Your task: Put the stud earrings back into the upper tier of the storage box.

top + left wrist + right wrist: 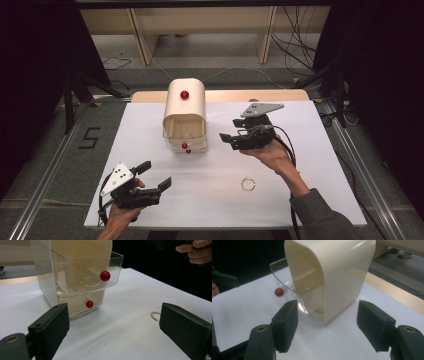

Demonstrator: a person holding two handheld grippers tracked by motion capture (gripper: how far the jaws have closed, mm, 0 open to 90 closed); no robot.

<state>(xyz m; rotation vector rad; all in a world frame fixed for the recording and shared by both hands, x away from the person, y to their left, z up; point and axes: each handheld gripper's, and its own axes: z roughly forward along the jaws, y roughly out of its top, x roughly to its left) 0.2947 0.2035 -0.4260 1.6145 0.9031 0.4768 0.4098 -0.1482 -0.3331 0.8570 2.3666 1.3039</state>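
Note:
A cream drawer cabinet [185, 105] stands mid-table, with a red knob [185, 94] on its top. Its upper clear drawer [75, 267] is pulled out and has a red knob [105, 276] on its front. A gold chain bracelet [89, 281] lies inside it. The lower drawer [75, 306] is pushed in. A second bracelet [248, 184] lies on the white table, front right. My left gripper [156, 175] is open at the front left, aimed at the cabinet. My right gripper [228, 129] is open just right of the cabinet, with nothing between its jaws.
The white tabletop [300, 150] ends in a wooden strip [280, 95] at the far edge. Beyond it are shelving legs and cables on the floor. Metal rails [45, 175] run along both sides of the table.

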